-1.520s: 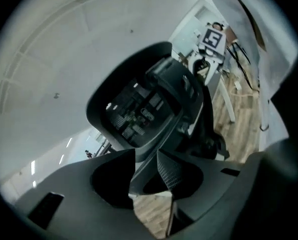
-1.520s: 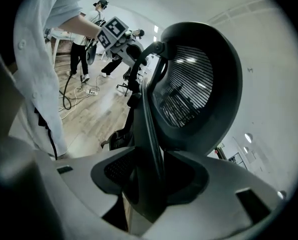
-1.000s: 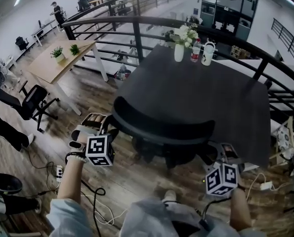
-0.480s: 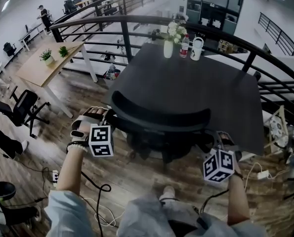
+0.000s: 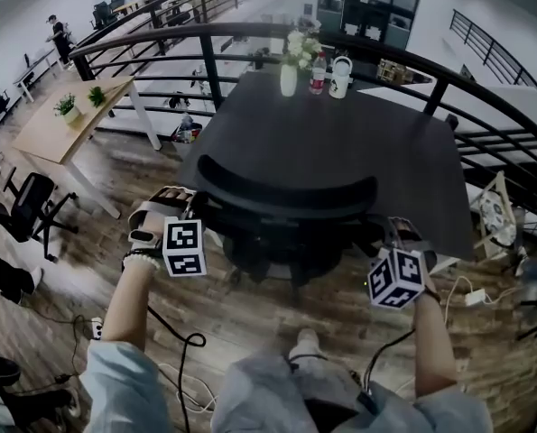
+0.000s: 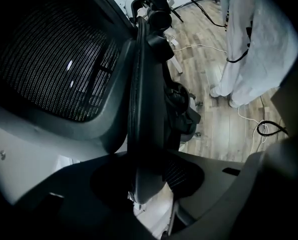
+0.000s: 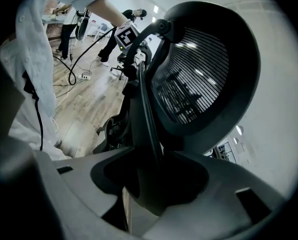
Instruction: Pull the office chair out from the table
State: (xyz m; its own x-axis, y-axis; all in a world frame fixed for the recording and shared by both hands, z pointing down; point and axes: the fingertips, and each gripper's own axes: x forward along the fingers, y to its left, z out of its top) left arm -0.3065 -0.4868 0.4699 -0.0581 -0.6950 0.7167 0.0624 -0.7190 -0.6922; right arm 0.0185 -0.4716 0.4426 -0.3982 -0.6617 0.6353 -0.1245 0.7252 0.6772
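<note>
A black mesh-backed office chair (image 5: 286,201) stands tucked under the dark table (image 5: 340,142). My left gripper (image 5: 189,207) is at the left edge of its backrest. In the left gripper view the backrest's frame edge (image 6: 141,109) runs down between the jaws, which have just been closing and now press on it; the gripper (image 6: 146,184) is shut on it. My right gripper (image 5: 390,234) is at the backrest's right edge. In the right gripper view that edge (image 7: 146,114) sits clamped between the jaws of the gripper (image 7: 156,184).
A vase of flowers (image 5: 289,78), a bottle (image 5: 319,78) and a white jug (image 5: 340,75) stand at the table's far edge. A black railing (image 5: 205,70) curves behind it. Cables (image 5: 173,350) lie on the wooden floor by my foot (image 5: 306,341). Another chair (image 5: 29,206) stands far left.
My left gripper has settled a little lower onto the backrest's left edge. The right gripper keeps its hold. The chair has not left the table.
</note>
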